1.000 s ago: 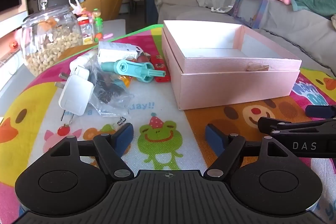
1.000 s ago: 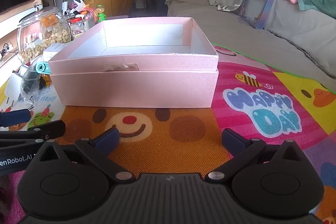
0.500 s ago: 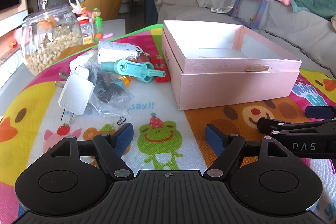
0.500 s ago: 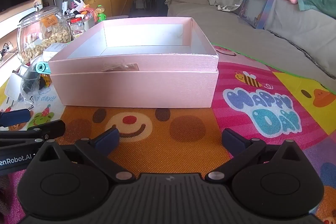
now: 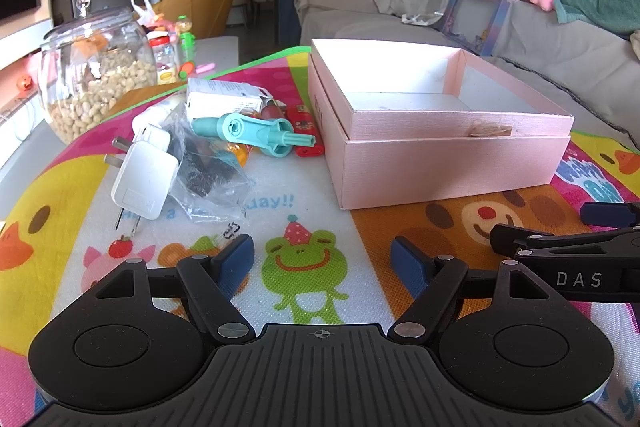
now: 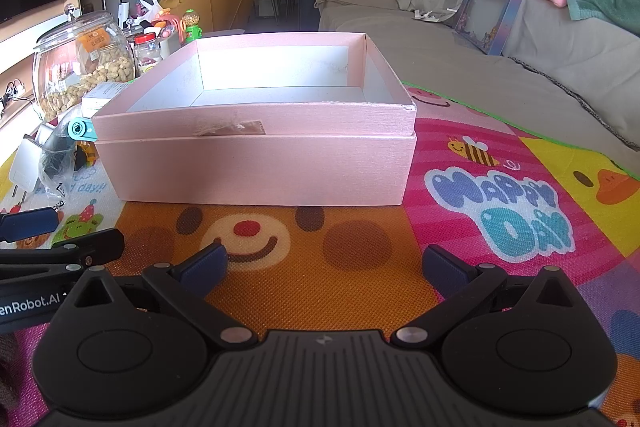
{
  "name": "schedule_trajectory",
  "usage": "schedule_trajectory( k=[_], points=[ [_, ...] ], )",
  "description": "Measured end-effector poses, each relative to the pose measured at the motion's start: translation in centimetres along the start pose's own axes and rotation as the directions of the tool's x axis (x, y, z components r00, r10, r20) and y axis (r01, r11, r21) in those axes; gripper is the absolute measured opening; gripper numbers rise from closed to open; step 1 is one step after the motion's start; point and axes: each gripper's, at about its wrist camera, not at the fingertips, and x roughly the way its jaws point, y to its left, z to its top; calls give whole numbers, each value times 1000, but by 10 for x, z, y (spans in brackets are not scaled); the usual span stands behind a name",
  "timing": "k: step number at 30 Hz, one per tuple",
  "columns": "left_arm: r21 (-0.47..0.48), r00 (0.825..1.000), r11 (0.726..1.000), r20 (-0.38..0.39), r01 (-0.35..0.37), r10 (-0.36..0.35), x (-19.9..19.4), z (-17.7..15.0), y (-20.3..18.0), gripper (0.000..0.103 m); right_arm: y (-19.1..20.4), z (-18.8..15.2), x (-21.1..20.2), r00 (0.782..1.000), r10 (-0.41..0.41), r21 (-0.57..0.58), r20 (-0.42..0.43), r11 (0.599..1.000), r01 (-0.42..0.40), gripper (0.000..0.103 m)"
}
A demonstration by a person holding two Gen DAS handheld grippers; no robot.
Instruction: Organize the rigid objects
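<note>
An open pink box (image 5: 440, 163) (image 6: 256, 163) stands empty on the cartoon play mat. Left of it lies a pile: a white plug charger (image 5: 142, 179), a teal plastic tool (image 5: 256, 133), a clear bag with dark contents (image 5: 208, 171), a white carton (image 5: 224, 99) and a red item (image 5: 304, 131). My left gripper (image 5: 322, 263) is open and empty, low over the mat in front of the pile. My right gripper (image 6: 324, 267) is open and empty, facing the box's front wall.
A glass jar of nuts (image 5: 96, 75) stands at the mat's far left with small bottles (image 5: 164, 55) behind it. A grey sofa (image 6: 500, 39) with toys runs behind the box. The play mat (image 6: 520, 195) stretches right of the box.
</note>
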Motion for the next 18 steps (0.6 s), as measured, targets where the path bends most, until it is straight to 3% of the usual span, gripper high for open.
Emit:
schedule_trajectory(
  k=[18],
  points=[
    [15, 1000, 1000, -1, -12, 12, -2, 0, -5, 82, 0, 0, -1, 1000, 0, 0, 0, 1000, 0, 103]
  ],
)
